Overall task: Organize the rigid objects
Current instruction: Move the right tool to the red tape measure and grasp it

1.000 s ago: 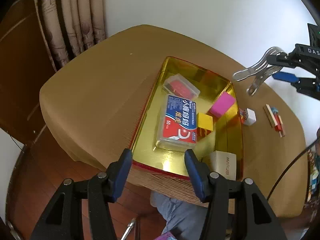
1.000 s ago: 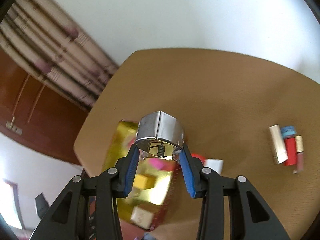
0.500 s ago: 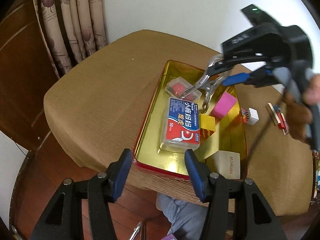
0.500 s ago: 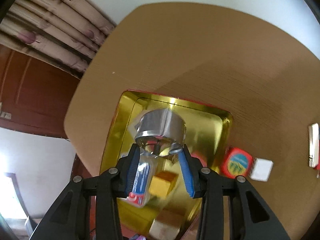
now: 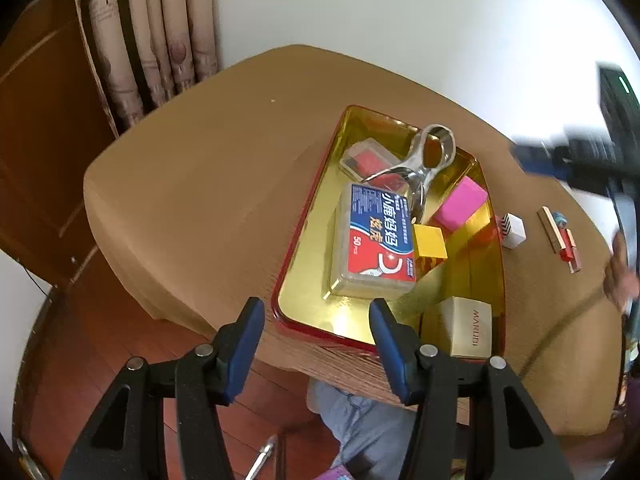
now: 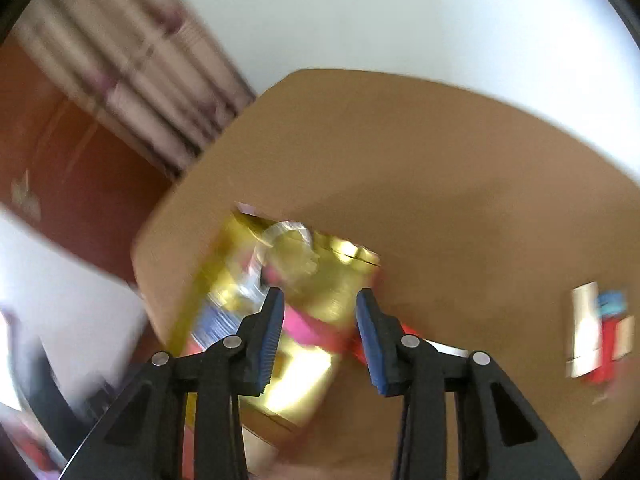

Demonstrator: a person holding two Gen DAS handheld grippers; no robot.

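A gold tray with a red rim [image 5: 304,232] sits on the tan table. In it lie a silver metal clamp [image 5: 420,164], a blue-and-red floss box [image 5: 376,240], a clear case with red inside [image 5: 366,158], a pink block [image 5: 460,204], a yellow block [image 5: 430,242] and a cream box [image 5: 470,332]. My left gripper [image 5: 316,344] is open and empty in front of the tray's near rim. My right gripper [image 6: 320,336] is open and empty, above the tray [image 6: 336,280] in a blurred view; it shows blurred at the right of the left wrist view [image 5: 580,160].
A small white box with stripes [image 5: 512,230] and several small sticks and pieces [image 5: 560,236] lie on the table right of the tray; they also show in the right wrist view [image 6: 596,336]. Curtains [image 5: 152,32] and a wooden door stand behind. The table's front edge is near my left gripper.
My right gripper has let go of the silver clamp, which now lies in the tray on the clear case and floss box. The right gripper has opened and pulled back to the right.
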